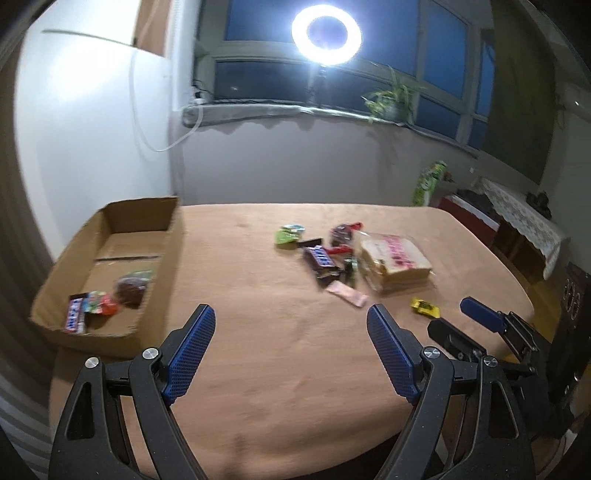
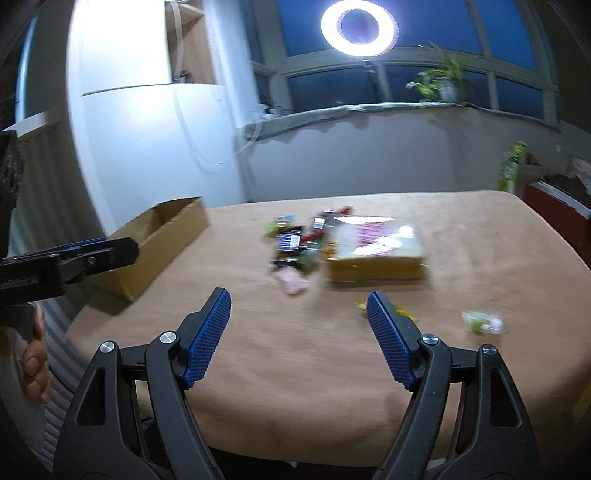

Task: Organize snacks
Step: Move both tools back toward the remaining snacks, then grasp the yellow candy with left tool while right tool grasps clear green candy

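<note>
A pile of small wrapped snacks (image 1: 325, 254) lies mid-table beside a large clear-wrapped cake pack (image 1: 395, 258); both show in the right wrist view, the pile (image 2: 295, 247) and the pack (image 2: 376, 247). A pink packet (image 1: 347, 293) and a yellow candy (image 1: 426, 307) lie nearer. An open cardboard box (image 1: 74, 314) at the left holds several snacks (image 1: 107, 299). My left gripper (image 1: 291, 314) is open and empty above the bare table. My right gripper (image 2: 299, 299) is open and empty; it also shows in the left wrist view (image 1: 452, 314), near the yellow candy.
The table (image 1: 277, 369) has a tan cloth. A clear-wrapped green candy (image 2: 482, 321) lies at the right. The box shows in the right wrist view (image 2: 162, 243). A ring light (image 1: 327, 35), a window sill with a plant (image 1: 391, 98) and a side cabinet (image 1: 517, 221) stand behind.
</note>
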`<state>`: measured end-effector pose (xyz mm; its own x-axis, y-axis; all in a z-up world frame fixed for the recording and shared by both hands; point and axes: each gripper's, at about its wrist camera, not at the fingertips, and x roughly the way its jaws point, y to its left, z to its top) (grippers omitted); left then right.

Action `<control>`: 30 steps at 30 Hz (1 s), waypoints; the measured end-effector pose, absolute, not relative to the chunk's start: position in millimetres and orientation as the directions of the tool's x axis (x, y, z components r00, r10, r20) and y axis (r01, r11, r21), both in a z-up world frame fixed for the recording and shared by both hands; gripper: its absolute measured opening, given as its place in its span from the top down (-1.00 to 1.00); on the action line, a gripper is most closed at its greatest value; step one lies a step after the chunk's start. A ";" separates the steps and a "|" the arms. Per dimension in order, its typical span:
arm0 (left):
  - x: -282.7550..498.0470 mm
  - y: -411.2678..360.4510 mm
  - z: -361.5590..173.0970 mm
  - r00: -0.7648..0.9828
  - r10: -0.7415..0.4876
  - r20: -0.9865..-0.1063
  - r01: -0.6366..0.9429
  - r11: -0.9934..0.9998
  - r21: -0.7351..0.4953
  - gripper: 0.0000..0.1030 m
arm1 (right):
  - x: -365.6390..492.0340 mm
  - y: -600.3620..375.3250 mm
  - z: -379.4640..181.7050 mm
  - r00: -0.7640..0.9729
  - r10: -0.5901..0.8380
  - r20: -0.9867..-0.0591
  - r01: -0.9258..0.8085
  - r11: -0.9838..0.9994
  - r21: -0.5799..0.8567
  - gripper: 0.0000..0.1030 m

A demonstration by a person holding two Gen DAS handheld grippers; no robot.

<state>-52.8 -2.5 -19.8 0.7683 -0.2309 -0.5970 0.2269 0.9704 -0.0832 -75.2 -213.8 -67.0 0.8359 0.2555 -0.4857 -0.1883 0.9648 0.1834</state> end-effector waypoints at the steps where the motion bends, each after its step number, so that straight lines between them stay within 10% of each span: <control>1: -51.5 -9.2 -20.6 0.763 -0.237 -0.601 0.237 0.968 -0.081 -0.64 | -75.1 -220.1 -68.1 0.837 0.246 -0.489 -0.175 0.967 0.186 -0.57; 21: -7.3 -144.5 -73.0 0.615 -0.344 -0.709 0.450 0.892 -0.042 -0.64 | -64.7 -323.3 -105.2 0.821 0.059 -0.568 -0.016 0.997 0.080 -0.74; 30: 8.6 -171.8 -94.1 0.578 -0.347 -0.739 0.477 0.878 -0.039 -0.64 | -44.5 -321.3 -120.5 0.800 0.080 -0.595 -0.069 0.997 0.041 -0.49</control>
